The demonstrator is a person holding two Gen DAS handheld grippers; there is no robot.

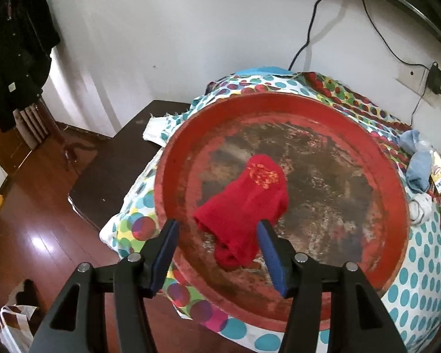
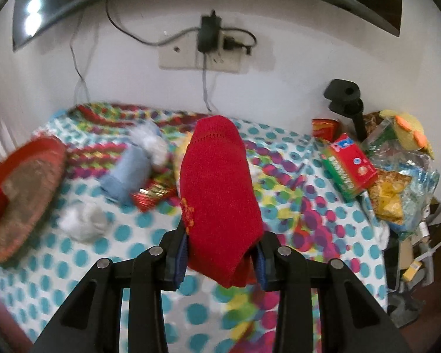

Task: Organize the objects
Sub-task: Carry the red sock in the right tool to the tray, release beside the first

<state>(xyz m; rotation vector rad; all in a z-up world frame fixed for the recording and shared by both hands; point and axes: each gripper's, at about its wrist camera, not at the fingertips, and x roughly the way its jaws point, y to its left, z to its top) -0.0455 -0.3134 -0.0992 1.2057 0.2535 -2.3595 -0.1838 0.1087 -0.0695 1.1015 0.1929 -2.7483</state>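
The left gripper [image 1: 217, 226] hangs over a round red tray [image 1: 391, 182], its jaws spread wide and pressing on nothing; a folded red sock [image 1: 244, 203] with a gold pattern lies on the tray's worn, dark-scuffed floor, its near end between the blue pads [image 1: 269, 247] but apart from them. The tray sits on a polka-dot cloth [image 1: 426, 264] that covers the counter, and a bare dark counter corner [image 1: 117, 158] shows at its left. To the right of the tray, on the cloth, lie a rolled light-blue sock [image 1: 417, 170] and a white sock [image 1: 420, 209], with small packets just beside them. In the right wrist view the right gripper [image 2: 222, 257] has its jaws drawn narrow and clamped on the lower end of a second red sock [image 2: 217, 182], which stands up from the pads and is clear of the cloth. Behind it the cloth [image 2: 73, 253] carries the red tray [image 2: 44, 147] at the far left, the light-blue sock [image 2: 126, 173] and the white sock [image 2: 82, 220] between tray and gripper, and a red-and-green box [image 2: 350, 164] among snack bags [image 2: 397, 188] at the right. A wall socket with a black adapter [image 2: 208, 32] sits on the far wall.
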